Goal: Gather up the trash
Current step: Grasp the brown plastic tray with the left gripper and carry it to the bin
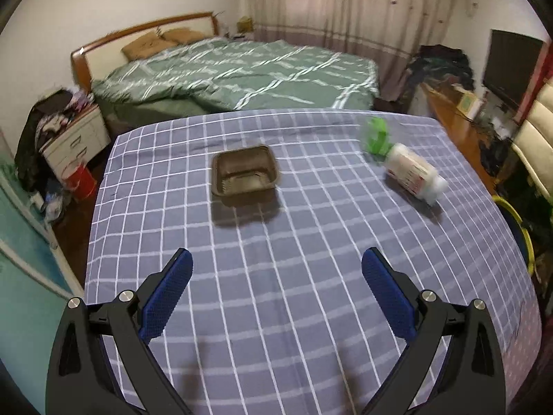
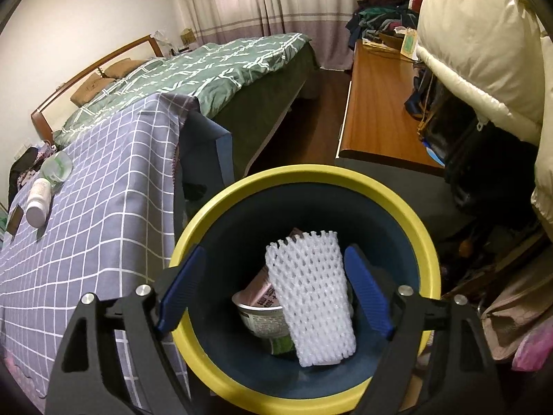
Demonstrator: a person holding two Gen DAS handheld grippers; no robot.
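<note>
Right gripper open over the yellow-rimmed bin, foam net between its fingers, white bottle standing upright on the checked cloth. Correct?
One error: the white bottle lies on its side on the checked cloth, as the left wrist view shows. The rest holds: the right gripper is open over the yellow-rimmed bin, with the foam net between its fingers.

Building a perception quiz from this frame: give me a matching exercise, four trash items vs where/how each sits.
Column 1:
1. brown plastic tray
2. white bottle
3. white foam net
4. green-and-clear cup

Column 2:
A. inside the yellow-rimmed bin
B. lying on its side on the checked cloth
C. open side up, mid-table
D. just beyond the bottle, near the table's far edge

Pairs: 1-C, 2-B, 3-A, 4-D
</note>
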